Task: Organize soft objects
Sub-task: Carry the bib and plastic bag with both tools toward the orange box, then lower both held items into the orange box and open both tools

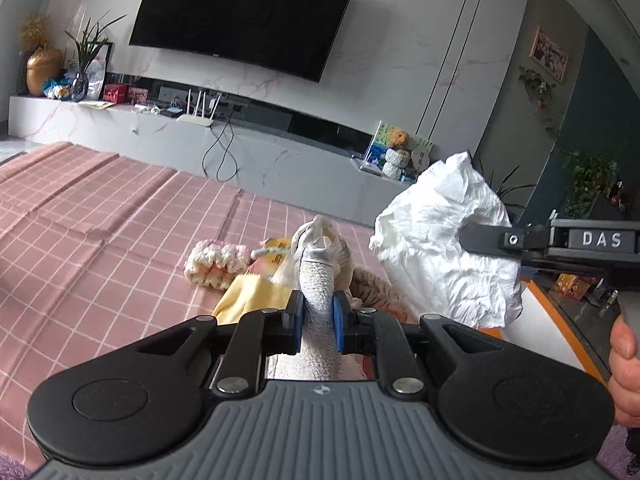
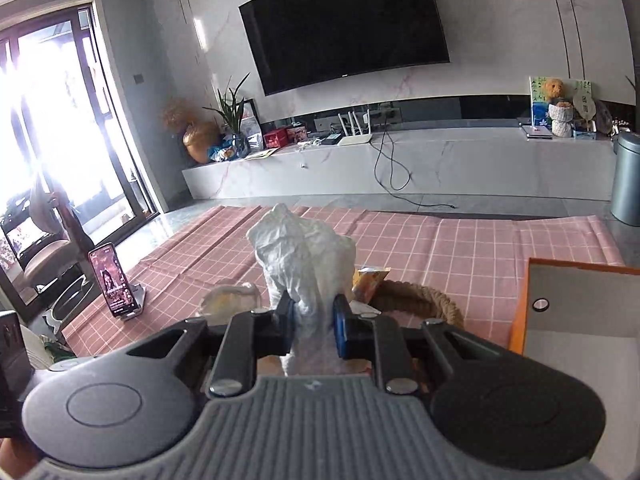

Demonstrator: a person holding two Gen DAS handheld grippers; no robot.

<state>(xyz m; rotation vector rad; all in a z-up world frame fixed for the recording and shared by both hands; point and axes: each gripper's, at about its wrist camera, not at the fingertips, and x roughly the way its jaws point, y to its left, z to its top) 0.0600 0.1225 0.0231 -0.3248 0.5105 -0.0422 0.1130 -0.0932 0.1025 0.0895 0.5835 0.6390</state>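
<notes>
My left gripper [image 1: 317, 312] is shut on a grey-white sock-like cloth [image 1: 318, 280] and holds it above the pink checked cloth [image 1: 100, 220]. My right gripper [image 2: 312, 320] is shut on a crumpled white tissue [image 2: 304, 256]; it also shows in the left wrist view [image 1: 444, 240], raised at the right. On the pink cloth lie a pink-and-white knitted piece [image 1: 214, 262], a yellow cloth [image 1: 252, 294], a coil of brown rope [image 2: 416, 300] and a small yellow packet [image 2: 370, 278].
An orange-edged white box [image 2: 576, 320] stands at the right. A phone on a stand [image 2: 116, 284] sits at the cloth's left edge. A clear bag [image 2: 230, 300] lies near it. A TV bench [image 2: 400, 160] runs along the far wall, a grey bin [image 2: 626, 178] beside it.
</notes>
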